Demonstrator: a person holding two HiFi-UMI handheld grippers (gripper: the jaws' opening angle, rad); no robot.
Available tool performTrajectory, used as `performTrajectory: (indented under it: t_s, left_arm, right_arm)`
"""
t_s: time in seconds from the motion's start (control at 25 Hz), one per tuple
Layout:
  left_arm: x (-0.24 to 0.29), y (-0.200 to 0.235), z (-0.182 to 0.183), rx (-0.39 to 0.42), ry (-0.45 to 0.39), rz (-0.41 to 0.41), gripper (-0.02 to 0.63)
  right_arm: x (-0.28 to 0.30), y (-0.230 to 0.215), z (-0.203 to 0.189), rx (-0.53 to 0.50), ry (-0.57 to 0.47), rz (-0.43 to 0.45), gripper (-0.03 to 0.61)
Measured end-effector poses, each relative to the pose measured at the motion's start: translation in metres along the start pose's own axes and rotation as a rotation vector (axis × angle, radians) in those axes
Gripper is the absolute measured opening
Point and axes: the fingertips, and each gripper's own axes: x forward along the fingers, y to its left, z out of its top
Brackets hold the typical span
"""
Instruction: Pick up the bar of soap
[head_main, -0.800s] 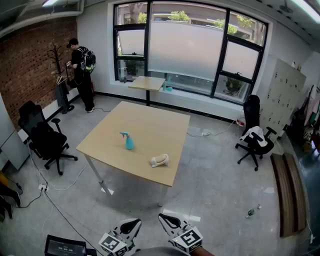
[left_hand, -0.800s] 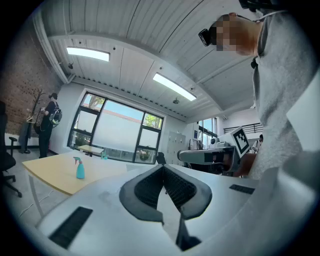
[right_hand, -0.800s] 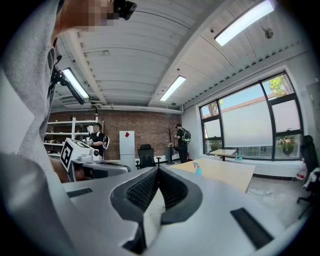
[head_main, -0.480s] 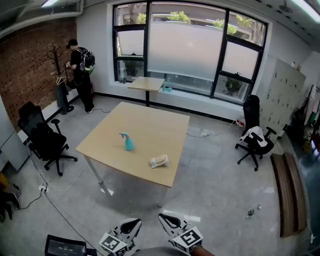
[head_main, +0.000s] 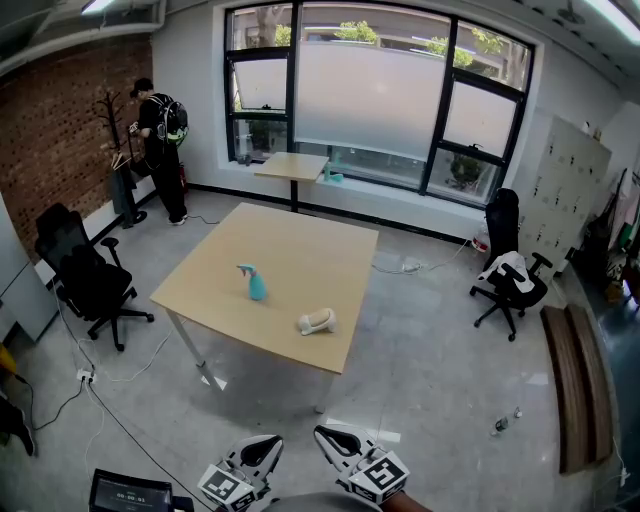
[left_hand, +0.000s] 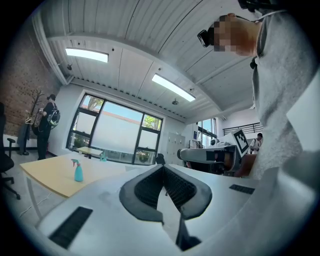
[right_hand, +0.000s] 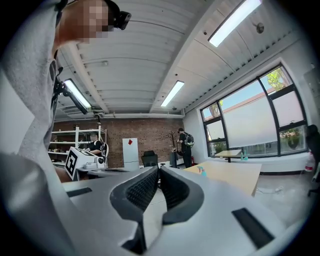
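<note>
Pale wood surface (head_main: 300, 245) has barely drifted in the head view since a moment ago, so no real approach yet, I'd say. The cream bar of soap (head_main: 317, 321) lies near its closer edge, right of the blue spray bottle (head_main: 255, 283), well apart from the left gripper (head_main: 266, 447) and right gripper (head_main: 327, 438), both low, fingers pressed together, empty

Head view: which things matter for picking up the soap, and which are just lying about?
For the job: bar of soap, the table under it, left claw, right claw (both shut).
Just lying about: blue spray bottle, black office chair at left, small table by the window.
</note>
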Motion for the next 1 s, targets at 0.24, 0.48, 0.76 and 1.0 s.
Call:
performTrajectory:
  t_s: [0.24,0.48,0.76,1.0]
  left_arm:
    - [-0.003,0.000,-0.004,-0.001,-0.003,-0.001,0.006]
    - [-0.008,-0.003,-0.005,-0.002,-0.001,-0.007,0.005]
    - [-0.018,0.004,-0.006,-0.007,-0.002,-0.015,0.006]
    - [-0.033,0.021,-0.003,0.000,-0.010,-0.027,0.005]
  right_arm:
    - [0.000,0.000,0.000,0.007,0.000,-0.019,0.006]
    - [-0.002,0.002,-0.002,-0.011,-0.018,-0.031,0.006]
    - [0.006,0.010,-0.007,-0.008,-0.021,-0.041,0.006]
    - [0.024,0.023,-0.002,-0.002,-0.017,-0.057,0.006]
